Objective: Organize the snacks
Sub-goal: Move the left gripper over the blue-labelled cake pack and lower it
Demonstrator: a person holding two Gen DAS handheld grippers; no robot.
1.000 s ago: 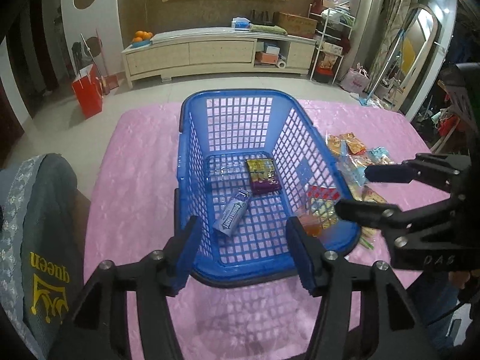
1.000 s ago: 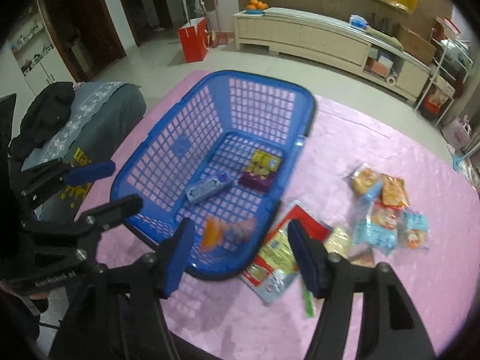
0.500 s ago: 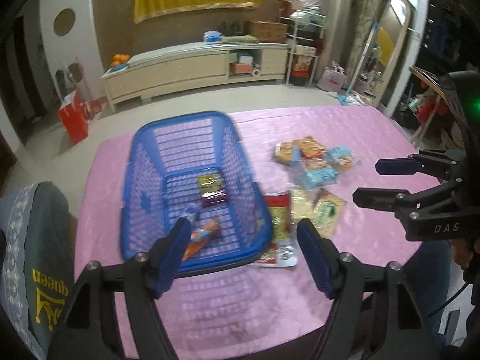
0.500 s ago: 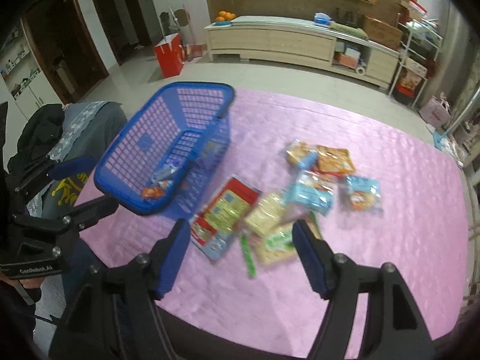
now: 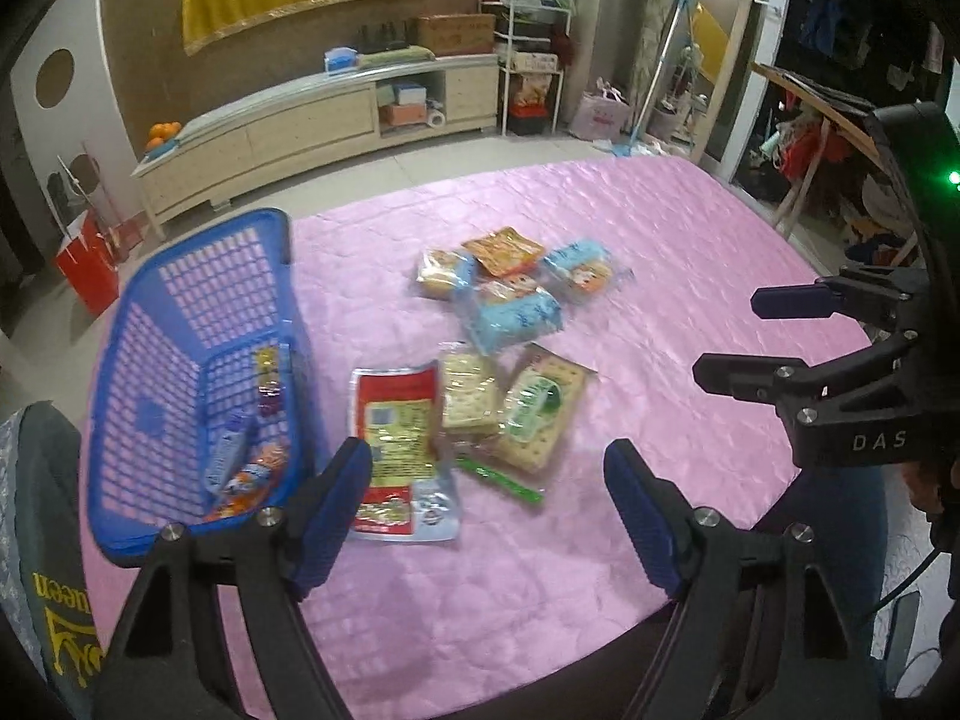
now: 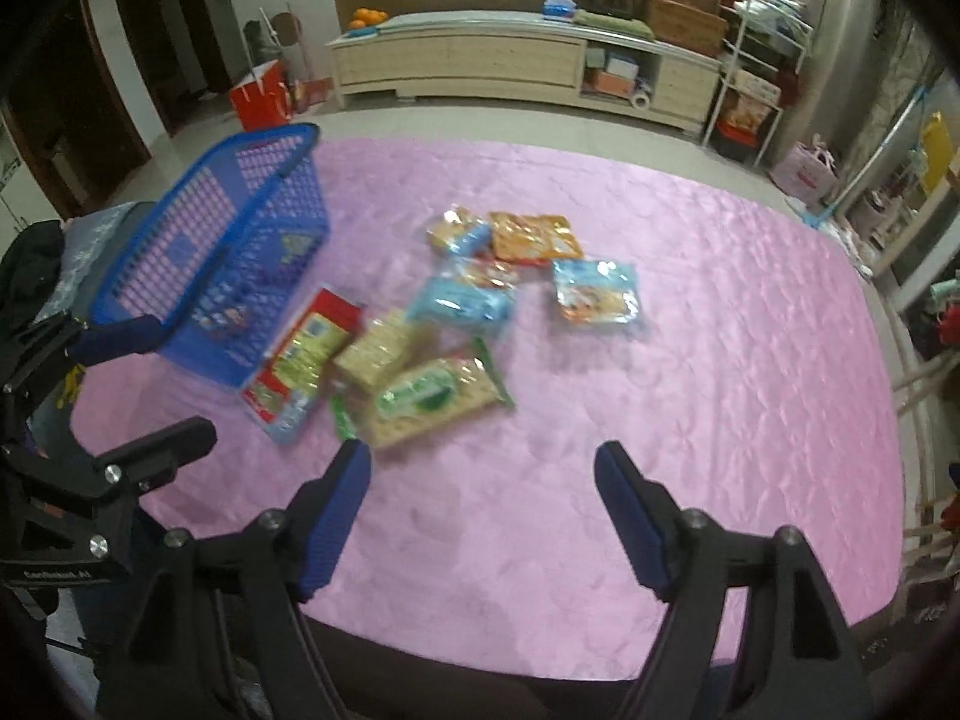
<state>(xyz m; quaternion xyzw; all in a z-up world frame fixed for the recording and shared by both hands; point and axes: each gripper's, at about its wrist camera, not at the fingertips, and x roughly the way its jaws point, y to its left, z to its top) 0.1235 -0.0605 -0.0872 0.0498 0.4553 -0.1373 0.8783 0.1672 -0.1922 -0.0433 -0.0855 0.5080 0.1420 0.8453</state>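
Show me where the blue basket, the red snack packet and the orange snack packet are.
blue basket (image 5: 129, 324): left wrist view, on its left mesh wall.
red snack packet (image 5: 393, 414): left wrist view, middle of its printed front.
orange snack packet (image 6: 534, 235): right wrist view, middle of the wrapper.

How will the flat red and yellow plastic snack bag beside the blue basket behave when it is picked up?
The flat red and yellow plastic snack bag looks thin and glossy, so it will probably flop and may slip. It lies flat on the pink quilted cloth, so its edge could be hard to catch.
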